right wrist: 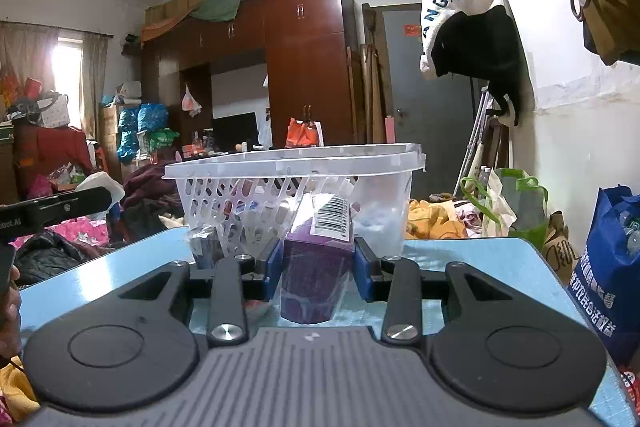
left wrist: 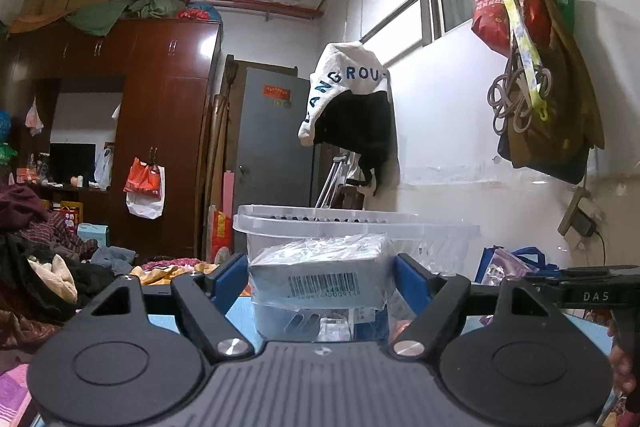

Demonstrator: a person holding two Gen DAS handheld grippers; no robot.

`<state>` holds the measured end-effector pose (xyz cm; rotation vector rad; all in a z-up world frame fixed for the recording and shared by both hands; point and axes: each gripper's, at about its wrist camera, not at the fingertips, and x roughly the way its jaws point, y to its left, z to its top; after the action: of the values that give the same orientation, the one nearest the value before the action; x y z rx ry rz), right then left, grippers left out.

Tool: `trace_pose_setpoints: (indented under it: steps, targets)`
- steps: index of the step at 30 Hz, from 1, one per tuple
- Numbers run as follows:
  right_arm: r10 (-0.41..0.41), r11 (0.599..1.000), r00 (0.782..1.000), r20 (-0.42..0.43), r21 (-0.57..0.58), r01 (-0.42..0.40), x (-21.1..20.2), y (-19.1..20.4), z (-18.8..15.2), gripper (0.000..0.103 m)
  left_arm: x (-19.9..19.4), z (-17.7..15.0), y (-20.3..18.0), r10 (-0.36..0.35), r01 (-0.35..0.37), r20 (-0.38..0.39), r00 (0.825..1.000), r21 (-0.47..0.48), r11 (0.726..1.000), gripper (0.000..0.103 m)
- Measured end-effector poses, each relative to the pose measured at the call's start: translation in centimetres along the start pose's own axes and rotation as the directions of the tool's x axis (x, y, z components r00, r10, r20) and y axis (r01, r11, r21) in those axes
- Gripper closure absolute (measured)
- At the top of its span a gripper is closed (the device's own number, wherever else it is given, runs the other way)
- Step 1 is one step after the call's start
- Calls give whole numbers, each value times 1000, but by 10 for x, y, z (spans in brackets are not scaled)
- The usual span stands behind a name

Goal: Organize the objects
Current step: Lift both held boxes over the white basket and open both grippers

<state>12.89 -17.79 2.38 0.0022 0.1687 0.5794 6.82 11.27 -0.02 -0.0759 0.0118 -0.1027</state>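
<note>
My left gripper is shut on a grey plastic-wrapped pack with a barcode, held just in front of a clear plastic basket on the light blue table. My right gripper is shut on a purple wrapped pack with a barcode label, its lower end near the table, right in front of the same basket. The basket holds some items seen dimly through its slotted wall. A dark wrapped pack stands against the basket's left side.
A blue shopping bag stands at the table's right edge. A green-handled bag is behind the table. Bags and a cap hang on the right wall. Clothes piles lie to the left. The other gripper's body shows at right.
</note>
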Motion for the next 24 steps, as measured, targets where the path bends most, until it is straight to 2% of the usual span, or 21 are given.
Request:
trace_pose_setpoints:
  steps: [24]
  targets:
    - [-1, 999, 1000, 11, -34, 2, -5, 6, -2, 63, -1, -5, -3, 5, -5, -6, 1000, 28, 1000, 21]
